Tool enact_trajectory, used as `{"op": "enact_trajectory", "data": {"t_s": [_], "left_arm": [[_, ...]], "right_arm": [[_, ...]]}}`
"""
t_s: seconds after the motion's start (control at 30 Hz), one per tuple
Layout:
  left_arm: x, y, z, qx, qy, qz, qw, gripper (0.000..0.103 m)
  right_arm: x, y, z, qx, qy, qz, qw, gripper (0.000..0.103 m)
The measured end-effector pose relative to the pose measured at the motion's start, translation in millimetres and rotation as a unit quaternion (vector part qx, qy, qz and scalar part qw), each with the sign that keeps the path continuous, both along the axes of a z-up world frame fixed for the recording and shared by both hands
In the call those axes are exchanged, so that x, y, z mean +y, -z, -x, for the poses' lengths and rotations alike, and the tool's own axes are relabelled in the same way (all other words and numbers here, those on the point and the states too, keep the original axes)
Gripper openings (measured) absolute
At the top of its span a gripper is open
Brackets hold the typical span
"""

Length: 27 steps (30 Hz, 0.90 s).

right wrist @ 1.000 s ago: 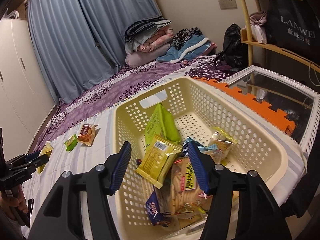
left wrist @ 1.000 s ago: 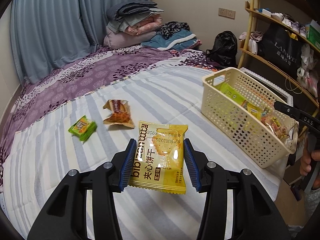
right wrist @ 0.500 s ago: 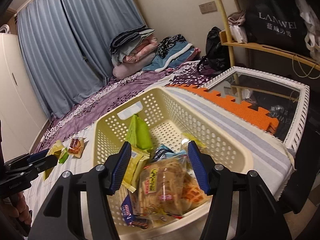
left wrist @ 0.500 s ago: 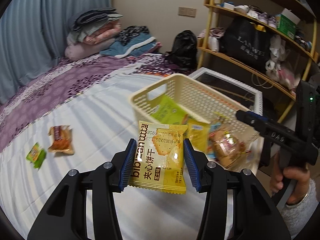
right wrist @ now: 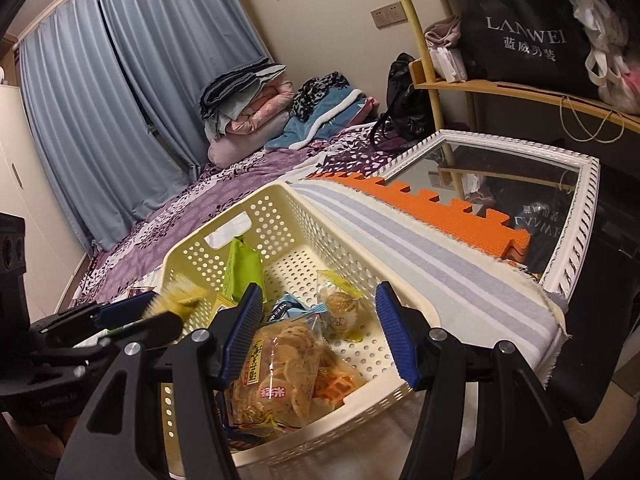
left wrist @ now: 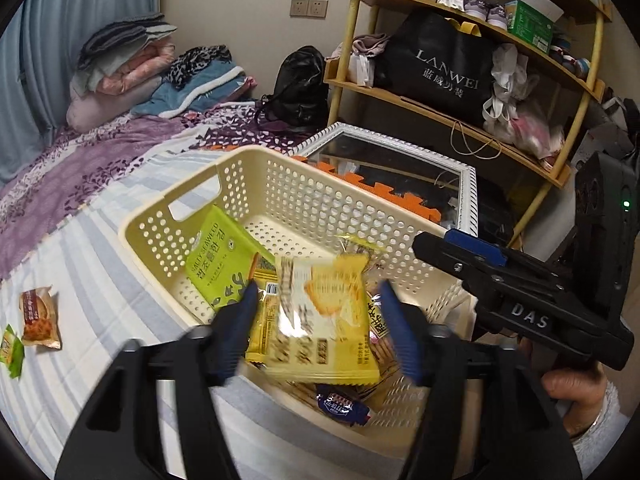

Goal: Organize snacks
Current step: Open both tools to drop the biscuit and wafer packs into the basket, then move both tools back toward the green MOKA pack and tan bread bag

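Note:
My left gripper [left wrist: 317, 294] hangs over the near end of the cream perforated basket [left wrist: 192, 184], jaws opening. The yellow biscuit pack [left wrist: 324, 320] sits blurred between them, with a gap to each pad. A green seaweed pack [left wrist: 216, 256] and several other snacks lie in the basket. An orange snack pack [left wrist: 38, 316] and a small green pack [left wrist: 11, 350] lie on the striped sheet to the left. My right gripper [right wrist: 319, 292] stands open and empty above the basket's [right wrist: 304, 204] near corner. Its view shows the left gripper [right wrist: 160, 308] and the yellow pack [right wrist: 180, 292].
A white-framed mirror [left wrist: 468, 184] and orange foam mats [right wrist: 440, 208] lie just beyond the basket. A wooden shelf with a black bag [left wrist: 440, 60] stands at the right. Folded bedding [left wrist: 120, 64] is piled at the far end of the bed. A hand [left wrist: 576, 388] holds the right gripper.
My left gripper swung right from over the sheet to over the basket, carrying the yellow pack. Its jaws then spread and the pack came loose. The right gripper shifted a little over the basket.

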<state>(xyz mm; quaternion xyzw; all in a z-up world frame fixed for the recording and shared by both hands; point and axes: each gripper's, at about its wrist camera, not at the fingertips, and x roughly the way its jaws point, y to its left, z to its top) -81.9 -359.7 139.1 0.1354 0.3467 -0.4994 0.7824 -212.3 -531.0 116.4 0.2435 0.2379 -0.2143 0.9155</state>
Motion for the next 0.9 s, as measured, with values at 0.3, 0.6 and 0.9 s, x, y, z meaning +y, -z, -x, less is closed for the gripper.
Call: {"op": "enact_trajectory", "data": {"t_s": [0.3,0.6,0.9], "left_arm": [[24.2,0.8,-19.3,0.007,-0.043,0.008,0.9990,0.085],[47.7,-3.0,-35.2,0.006,-0.086,0.002,0.9963,0.096],[75.0,-3.8,-50.8,0.001,-0.121,0.000,0.9927,0.097]], "right_arm": [[5.7,-2.8,-6.1,-0.004,-0.007,0.001,1.000,0.059],[22.4,-11.1,-14.2,-0.008,-0.025,0.009,1.000,0.059],[46.4,-20.3,-26.0,-0.010,-0.047,0.024,0.999,0.071]]}}
